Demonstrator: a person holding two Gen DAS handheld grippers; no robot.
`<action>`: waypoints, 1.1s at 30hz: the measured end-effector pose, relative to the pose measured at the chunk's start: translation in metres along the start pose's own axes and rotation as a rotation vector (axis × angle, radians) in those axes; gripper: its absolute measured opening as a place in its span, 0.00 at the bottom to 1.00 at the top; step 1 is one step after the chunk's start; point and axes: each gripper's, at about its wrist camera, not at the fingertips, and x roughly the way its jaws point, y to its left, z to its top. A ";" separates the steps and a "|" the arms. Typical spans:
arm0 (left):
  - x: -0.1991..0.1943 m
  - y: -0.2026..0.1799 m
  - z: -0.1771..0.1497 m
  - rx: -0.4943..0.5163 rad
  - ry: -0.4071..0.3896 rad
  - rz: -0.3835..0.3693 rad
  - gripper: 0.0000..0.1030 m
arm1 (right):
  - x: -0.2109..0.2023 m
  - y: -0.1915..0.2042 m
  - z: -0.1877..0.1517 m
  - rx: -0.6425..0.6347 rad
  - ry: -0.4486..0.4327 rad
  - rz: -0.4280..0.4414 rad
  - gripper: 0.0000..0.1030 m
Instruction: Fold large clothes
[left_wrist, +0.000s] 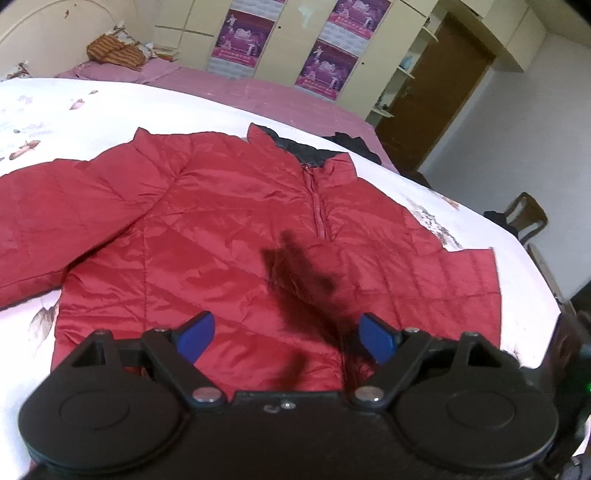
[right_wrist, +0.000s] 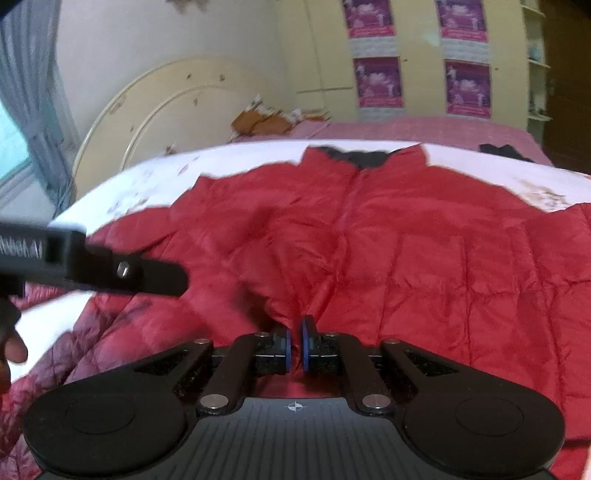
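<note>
A red quilted jacket (left_wrist: 229, 229) lies front up on a white floral sheet (left_wrist: 66, 118), collar with black lining at the far side, sleeves spread left and right. My left gripper (left_wrist: 284, 338) is open above the jacket's hem, blue pads wide apart, holding nothing. In the right wrist view the jacket (right_wrist: 406, 240) fills the frame. My right gripper (right_wrist: 294, 338) is shut on a pinch of the jacket's fabric near the zip line at the hem. The left gripper's body (right_wrist: 110, 271) shows blurred at the left of that view.
The bed has a pink cover (left_wrist: 280, 99) beyond the white sheet, with pillows and a cream headboard (right_wrist: 155, 110). A dark garment (left_wrist: 354, 146) lies at the far edge. A wardrobe with posters, a brown door (left_wrist: 436, 92) and a wooden chair (left_wrist: 524, 214) stand beyond.
</note>
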 end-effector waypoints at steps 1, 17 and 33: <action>0.000 0.001 0.001 -0.002 0.000 -0.004 0.85 | 0.000 0.005 -0.001 -0.021 0.006 -0.013 0.22; 0.078 -0.031 0.019 0.150 0.086 -0.044 0.15 | -0.099 -0.094 0.006 0.301 -0.184 -0.256 0.24; 0.040 0.034 0.029 0.061 -0.112 0.164 0.15 | -0.120 -0.156 0.007 0.421 -0.144 -0.369 0.11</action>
